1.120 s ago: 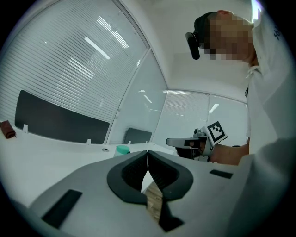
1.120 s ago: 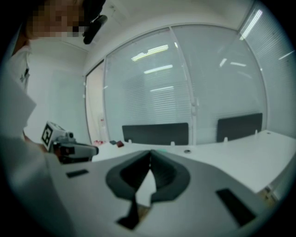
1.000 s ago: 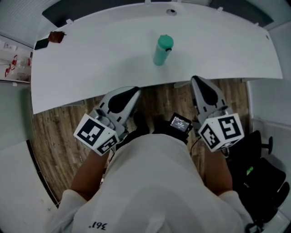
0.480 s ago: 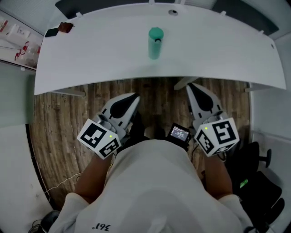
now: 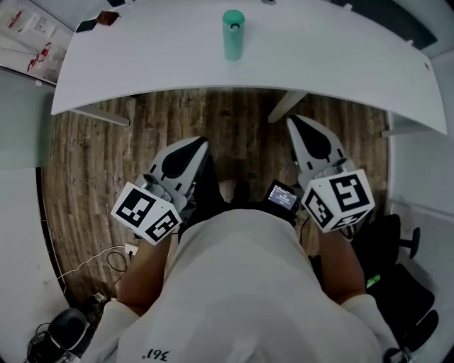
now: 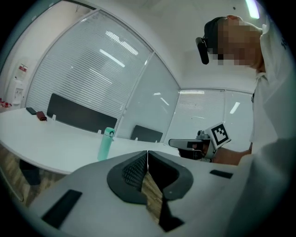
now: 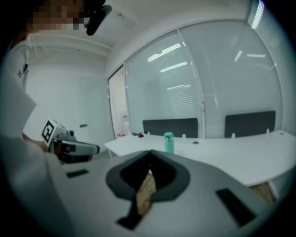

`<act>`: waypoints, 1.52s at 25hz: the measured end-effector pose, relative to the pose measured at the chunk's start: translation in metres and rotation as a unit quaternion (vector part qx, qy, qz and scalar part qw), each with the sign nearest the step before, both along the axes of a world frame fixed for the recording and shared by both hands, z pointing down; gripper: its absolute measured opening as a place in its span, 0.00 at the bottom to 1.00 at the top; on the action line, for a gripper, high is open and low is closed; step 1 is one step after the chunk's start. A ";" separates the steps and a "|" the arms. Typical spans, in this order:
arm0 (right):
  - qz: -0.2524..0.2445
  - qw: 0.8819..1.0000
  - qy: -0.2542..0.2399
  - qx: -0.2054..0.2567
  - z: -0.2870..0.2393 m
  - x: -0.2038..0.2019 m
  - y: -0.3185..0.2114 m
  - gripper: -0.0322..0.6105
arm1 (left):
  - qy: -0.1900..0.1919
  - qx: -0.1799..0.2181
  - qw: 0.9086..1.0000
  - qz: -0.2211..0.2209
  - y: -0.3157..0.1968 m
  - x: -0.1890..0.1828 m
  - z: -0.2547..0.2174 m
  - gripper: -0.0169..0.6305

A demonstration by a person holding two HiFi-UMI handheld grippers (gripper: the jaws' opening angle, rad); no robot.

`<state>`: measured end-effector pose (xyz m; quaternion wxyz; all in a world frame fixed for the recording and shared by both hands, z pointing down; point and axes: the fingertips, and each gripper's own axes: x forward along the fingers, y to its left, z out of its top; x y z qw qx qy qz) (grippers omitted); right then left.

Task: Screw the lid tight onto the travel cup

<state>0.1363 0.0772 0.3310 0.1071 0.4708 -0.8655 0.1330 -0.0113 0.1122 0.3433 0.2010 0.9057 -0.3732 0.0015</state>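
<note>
The travel cup (image 5: 233, 34) stands upright on the white table (image 5: 340, 64), long axis vertical, with the lid (image 5: 233, 18) sitting on top of it; whether the lid is screwed tight or only resting there, no view shows, so the scene fits either a cup waiting to be tightened or one already closed.

The left gripper (image 5: 201, 144) and the right gripper (image 5: 292, 122) both hang over the wooden floor (image 5: 213, 117), short of the table's near edge and well apart from the cup; the cup lies ahead of both, between their lines and somewhat closer to the left one. In the left gripper view the cup (image 6: 106, 146) shows to the left of the fingers (image 6: 138, 169), which are pressed together with nothing between them; in the right gripper view it (image 7: 169, 142) shows just right of the closed, empty fingers (image 7: 159, 169).

Nothing stands near the cup; a dark flat thing and a small red one (image 5: 106, 18) lie at the table's far left corner, well away. Judging from this, any reach to the cup crosses only bare tabletop; the table leg (image 5: 287, 106) is below, out of the path.
</note>
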 end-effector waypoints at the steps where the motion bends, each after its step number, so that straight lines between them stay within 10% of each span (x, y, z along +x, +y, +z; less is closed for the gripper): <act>1: -0.003 1.000 0.002 0.000 0.000 -0.001 0.005 0.08 | 0.002 0.001 1.000 -0.005 0.006 -0.002 -0.001 0.07; 38: 0.056 0.998 0.015 0.002 -0.008 -0.037 0.053 0.08 | 0.001 -0.028 0.996 0.087 0.055 -0.039 -0.002 0.07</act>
